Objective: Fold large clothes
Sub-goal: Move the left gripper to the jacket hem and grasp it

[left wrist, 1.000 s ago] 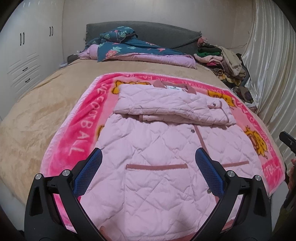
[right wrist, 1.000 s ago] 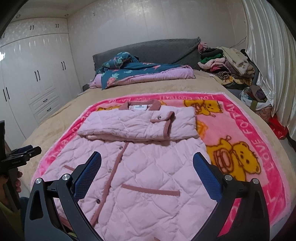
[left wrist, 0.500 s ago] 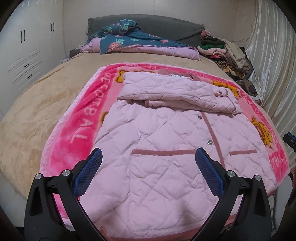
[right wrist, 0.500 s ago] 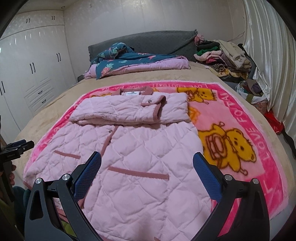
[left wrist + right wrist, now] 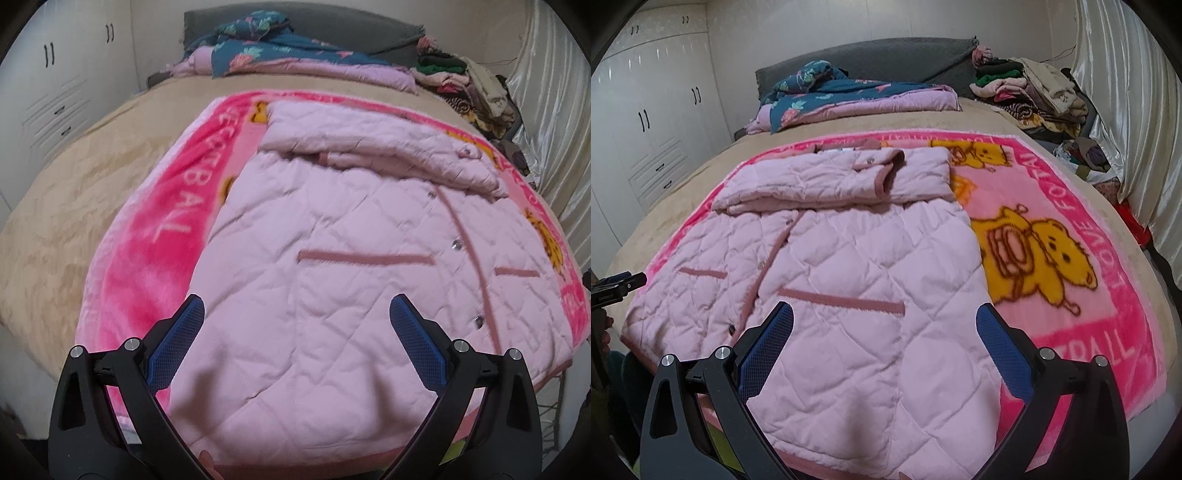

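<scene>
A pale pink quilted jacket (image 5: 332,258) lies front up on a pink cartoon blanket (image 5: 159,240), with both sleeves folded across its chest. It also shows in the right wrist view (image 5: 857,266). My left gripper (image 5: 295,343) is open and empty, low over the jacket's near hem on its left side. My right gripper (image 5: 884,347) is open and empty, low over the hem on the jacket's right side. Both hover close to the fabric; I cannot tell if they touch it.
The blanket (image 5: 1071,314) covers a tan bed (image 5: 55,206). A folded teal floral quilt (image 5: 849,96) lies by the grey headboard. A pile of clothes (image 5: 1034,92) sits at the far right by a curtain. White wardrobes (image 5: 646,129) stand on the left.
Both grippers have moved forward and down toward the jacket's near hem, so the jacket looms larger. Both stay open. The jacket has not moved.
</scene>
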Available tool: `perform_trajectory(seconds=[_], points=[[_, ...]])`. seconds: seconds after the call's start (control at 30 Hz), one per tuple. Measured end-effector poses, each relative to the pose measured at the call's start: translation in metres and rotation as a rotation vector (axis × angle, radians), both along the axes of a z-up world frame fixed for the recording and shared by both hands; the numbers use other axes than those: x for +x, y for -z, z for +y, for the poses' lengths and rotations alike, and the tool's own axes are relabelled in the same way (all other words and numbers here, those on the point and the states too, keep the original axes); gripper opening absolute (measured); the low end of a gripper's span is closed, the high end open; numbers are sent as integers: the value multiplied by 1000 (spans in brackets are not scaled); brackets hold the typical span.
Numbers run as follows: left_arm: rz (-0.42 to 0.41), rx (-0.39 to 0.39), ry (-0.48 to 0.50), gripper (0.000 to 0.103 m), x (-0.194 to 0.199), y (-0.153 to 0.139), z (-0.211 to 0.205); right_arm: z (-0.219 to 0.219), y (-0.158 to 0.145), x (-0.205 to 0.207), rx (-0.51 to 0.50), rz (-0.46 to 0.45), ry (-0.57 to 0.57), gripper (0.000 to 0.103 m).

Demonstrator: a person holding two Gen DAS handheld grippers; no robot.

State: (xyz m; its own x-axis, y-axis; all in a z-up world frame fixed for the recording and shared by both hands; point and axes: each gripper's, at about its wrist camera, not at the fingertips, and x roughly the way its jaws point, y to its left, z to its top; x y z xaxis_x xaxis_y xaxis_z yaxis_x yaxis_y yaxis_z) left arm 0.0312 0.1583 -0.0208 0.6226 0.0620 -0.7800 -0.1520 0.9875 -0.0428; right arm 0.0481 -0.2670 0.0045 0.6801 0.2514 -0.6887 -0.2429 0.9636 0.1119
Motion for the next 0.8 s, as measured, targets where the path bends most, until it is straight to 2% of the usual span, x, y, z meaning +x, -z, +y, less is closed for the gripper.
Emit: perform_trajectory(seconds=[0.3,0.6,0.8], points=[[58,-82,-58,94,-14,24,36,-7,13,-3,-7,30,7,99],[120,-236,-82,94,-33,51,66,-16,28,-7,1,73,16,99],[135,-284,-60,81,-43,62,64,-27,41,-15,-8,104,27,99]])
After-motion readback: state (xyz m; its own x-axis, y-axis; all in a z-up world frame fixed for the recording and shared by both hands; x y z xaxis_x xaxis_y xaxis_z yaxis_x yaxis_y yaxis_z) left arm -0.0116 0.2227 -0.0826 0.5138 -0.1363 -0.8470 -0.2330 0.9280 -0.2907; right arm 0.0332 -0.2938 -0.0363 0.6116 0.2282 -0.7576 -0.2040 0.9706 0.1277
